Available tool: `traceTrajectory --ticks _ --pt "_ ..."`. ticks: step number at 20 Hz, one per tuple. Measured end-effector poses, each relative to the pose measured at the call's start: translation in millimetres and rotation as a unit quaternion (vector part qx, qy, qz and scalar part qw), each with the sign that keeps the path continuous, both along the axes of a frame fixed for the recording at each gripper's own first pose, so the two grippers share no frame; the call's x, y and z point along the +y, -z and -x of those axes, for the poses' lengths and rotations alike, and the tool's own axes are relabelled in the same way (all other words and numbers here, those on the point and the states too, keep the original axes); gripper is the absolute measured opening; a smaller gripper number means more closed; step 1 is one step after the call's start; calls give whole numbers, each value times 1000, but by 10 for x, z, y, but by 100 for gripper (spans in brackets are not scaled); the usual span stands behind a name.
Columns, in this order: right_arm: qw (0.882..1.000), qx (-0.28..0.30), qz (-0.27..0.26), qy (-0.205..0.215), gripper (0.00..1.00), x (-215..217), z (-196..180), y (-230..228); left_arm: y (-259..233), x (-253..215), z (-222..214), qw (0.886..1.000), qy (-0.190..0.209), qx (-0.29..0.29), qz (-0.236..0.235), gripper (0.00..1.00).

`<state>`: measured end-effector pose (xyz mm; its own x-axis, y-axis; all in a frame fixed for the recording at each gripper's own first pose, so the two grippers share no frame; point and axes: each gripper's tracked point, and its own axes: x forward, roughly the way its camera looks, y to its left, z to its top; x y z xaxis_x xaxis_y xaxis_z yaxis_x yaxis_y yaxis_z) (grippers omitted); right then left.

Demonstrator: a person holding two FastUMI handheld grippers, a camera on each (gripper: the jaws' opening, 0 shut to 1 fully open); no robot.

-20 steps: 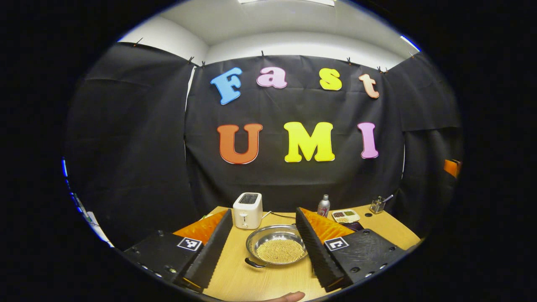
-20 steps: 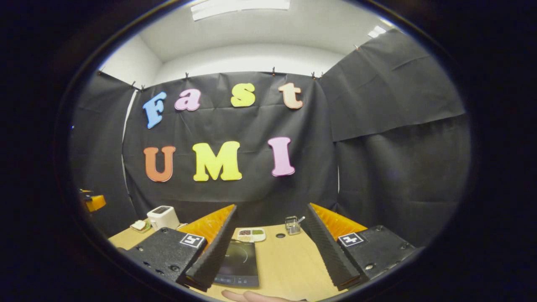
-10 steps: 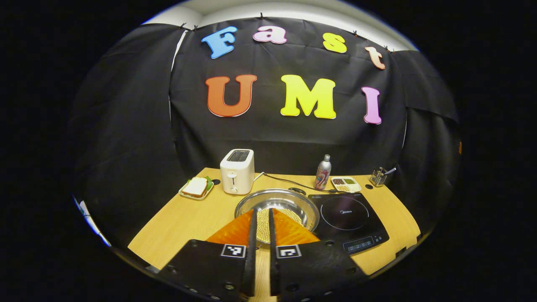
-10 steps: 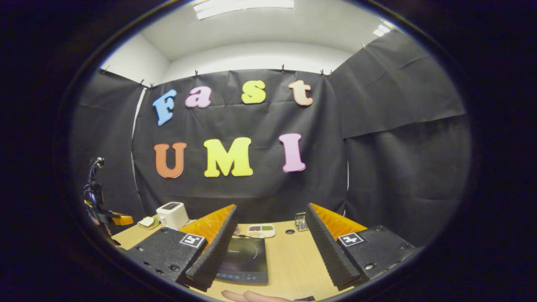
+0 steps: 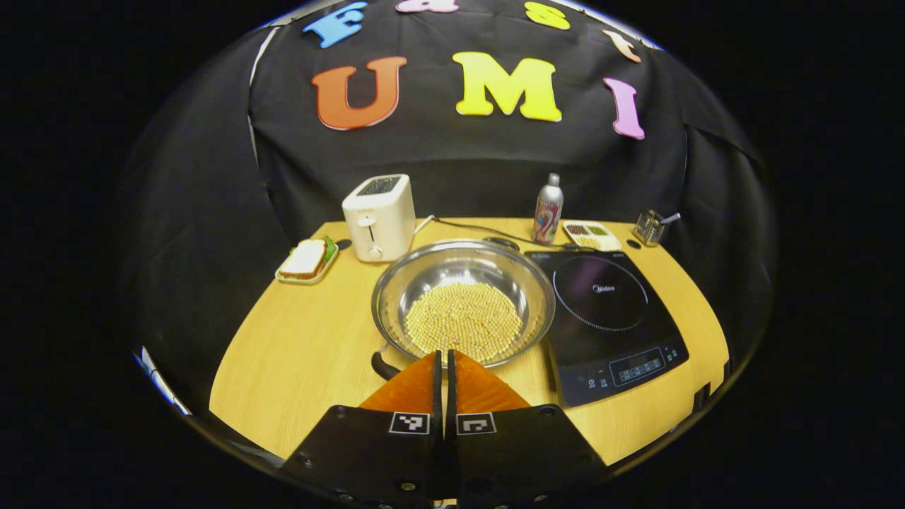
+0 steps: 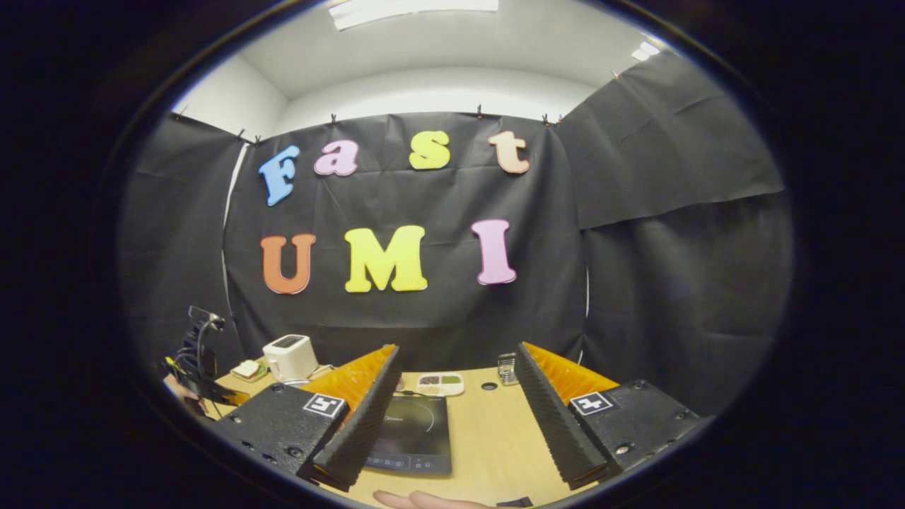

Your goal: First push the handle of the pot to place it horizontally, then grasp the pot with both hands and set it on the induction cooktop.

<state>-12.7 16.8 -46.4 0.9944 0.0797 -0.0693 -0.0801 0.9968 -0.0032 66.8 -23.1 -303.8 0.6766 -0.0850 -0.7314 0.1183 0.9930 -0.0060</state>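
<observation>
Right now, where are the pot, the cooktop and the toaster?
pot (image 5: 463, 322): left gripper view, on the beans inside the bowl.
induction cooktop (image 5: 601, 290): left gripper view, on the round cooking ring.
toaster (image 5: 380, 215): left gripper view, on its front face.

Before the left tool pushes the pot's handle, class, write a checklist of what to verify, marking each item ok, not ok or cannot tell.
1. Left tool shut for pushing: ok.
2. Left tool near the pot handle: ok; contact cannot tell.
3. Handle horizontal: not ok, it points toward the camera.
4. Induction cooktop top bare: ok.
5. Right tool open, ready to grasp: ok.
6. Pot upright on the table, beans inside: ok.
</observation>
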Motion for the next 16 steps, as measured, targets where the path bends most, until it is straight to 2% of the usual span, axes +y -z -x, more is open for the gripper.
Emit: traceTrajectory --ticks 7,13,15,16 --pt "1000 20 1 8 96 -129 -145 211 472 -65 45 997 7 72 -7 0" --pt "999 34 -2 15 100 -206 -282 326 733 92 -3 995 -12 99 -23 0" --pt "999 32 6 15 100 -194 -332 313 784 93 -13 995 -16 102 -14 0" --pt "999 30 11 17 100 -189 -363 294 769 113 -32 995 -21 101 -15 10"
